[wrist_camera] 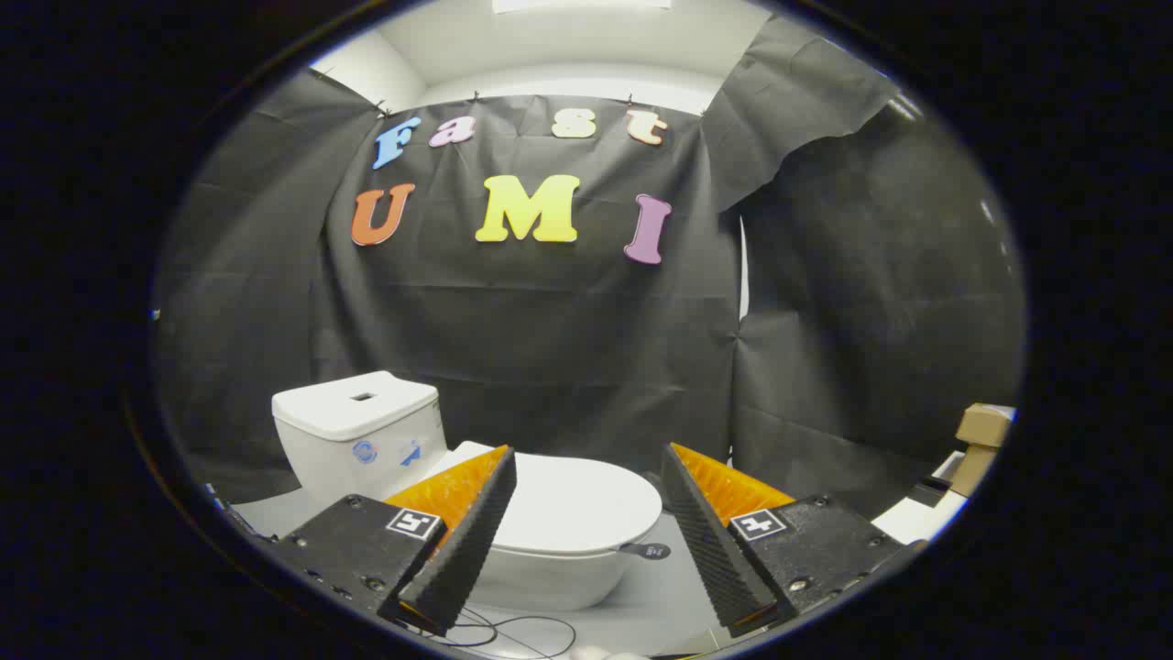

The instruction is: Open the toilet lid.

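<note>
A small white toilet stands on the pale floor just ahead of my fingers, turned sideways. Its lid [577, 504] lies flat and closed over the bowl [550, 577]. The tank [357, 435] rises at the toilet's left end, beyond my left finger. My gripper [586, 477] is open, its two black ribbed fingers with orange backs spread wide. The left finger [472, 536] overlaps the tank end of the lid in the view. The right finger [706, 541] stands past the lid's rounded front end. Nothing is held between them.
Black cloth walls close the booth behind and to the right of the toilet. A thin black cable [513, 632] lies on the floor in front of the bowl. Cardboard boxes [976, 445] and a white surface [916, 518] sit at the right, beyond the right finger.
</note>
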